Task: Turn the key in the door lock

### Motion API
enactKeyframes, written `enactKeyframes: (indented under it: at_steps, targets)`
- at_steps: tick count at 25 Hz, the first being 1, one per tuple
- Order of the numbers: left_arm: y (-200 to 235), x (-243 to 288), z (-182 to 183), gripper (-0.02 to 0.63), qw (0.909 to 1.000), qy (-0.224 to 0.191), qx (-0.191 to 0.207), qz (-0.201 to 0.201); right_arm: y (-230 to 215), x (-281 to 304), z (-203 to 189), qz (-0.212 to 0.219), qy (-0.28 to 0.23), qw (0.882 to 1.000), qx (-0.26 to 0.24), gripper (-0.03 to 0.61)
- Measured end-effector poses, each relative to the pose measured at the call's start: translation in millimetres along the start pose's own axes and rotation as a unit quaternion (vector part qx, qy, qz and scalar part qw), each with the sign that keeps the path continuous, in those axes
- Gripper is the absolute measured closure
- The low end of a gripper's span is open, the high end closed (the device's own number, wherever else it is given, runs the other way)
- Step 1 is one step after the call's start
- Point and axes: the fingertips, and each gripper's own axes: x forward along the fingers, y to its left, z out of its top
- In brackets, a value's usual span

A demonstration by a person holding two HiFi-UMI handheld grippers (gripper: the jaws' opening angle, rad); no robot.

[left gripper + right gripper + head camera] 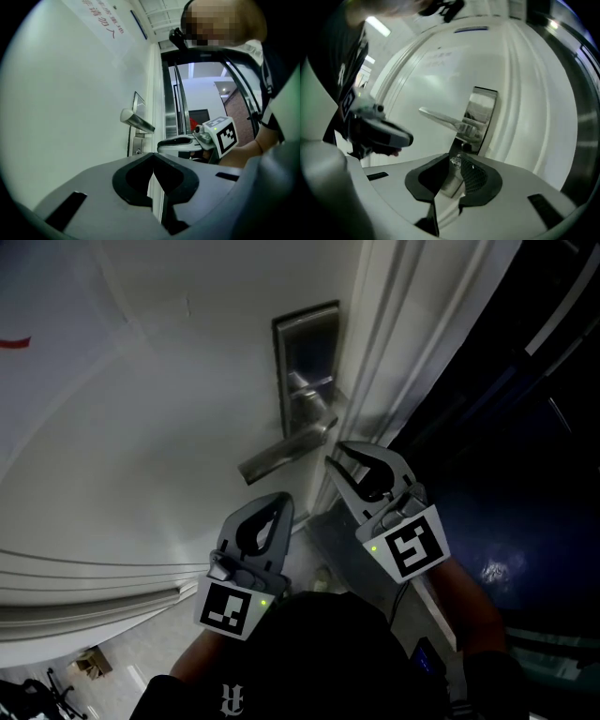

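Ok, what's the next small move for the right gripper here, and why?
I'd say squeeze the right gripper shut on the key before twisting. Its jaws flank the key's head in the lock plate below the lever handle, but plate shows between them, so a firm grip isn't evident. The left gripper hangs back, jaws together.

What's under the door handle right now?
Under the handle, the key sticks out of the lock plate, its head pinched in the right gripper's jaws. The keyhole is covered by the key and jaws.
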Motion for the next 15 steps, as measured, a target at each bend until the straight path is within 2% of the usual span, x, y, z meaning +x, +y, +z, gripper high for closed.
enactKeyframes:
  at_steps: [2, 3, 5, 7, 10, 15]
  targets:
    - [0.1, -0.2, 0.3, 0.607, 1.0000, -0.001, 0.000, 0.001, 4.0, 3.5, -1.3, -0.033, 0.021, 0.992, -0.120, 0.520]
    - [0.2, -0.2, 0.4, 0.606, 1.0000, -0.002, 0.000, 0.001, 5.7, 6.2, -1.5, -0.049, 0.024, 0.982, -0.180, 0.515]
    - [0.5, -0.7, -0.2, 0.606, 1.0000, -0.001, 0.000, 0.002, 9.4, 11.3, -5.2, -0.076, 0.031, 0.953, -0.291, 0.509]
    - [1.1, -1.6, -0.8, 0.607, 1.0000, 0.000, -0.001, 0.004, 12.5, 14.9, -9.7, -0.093, 0.036, 0.925, -0.366, 0.506]
    - [2.5, -2.9, -0.7, 0.606, 1.0000, -0.001, -0.001, 0.006, 14.6, 18.9, -13.6, -0.103, 0.036, 0.902, -0.418, 0.503]
    - [4.7, -4.6, -1.8, 0.606, 0.9999, 0.000, -0.004, 0.010, 12.9, 27.7, -18.9, -0.108, 0.040, 0.882, -0.457, 0.503]
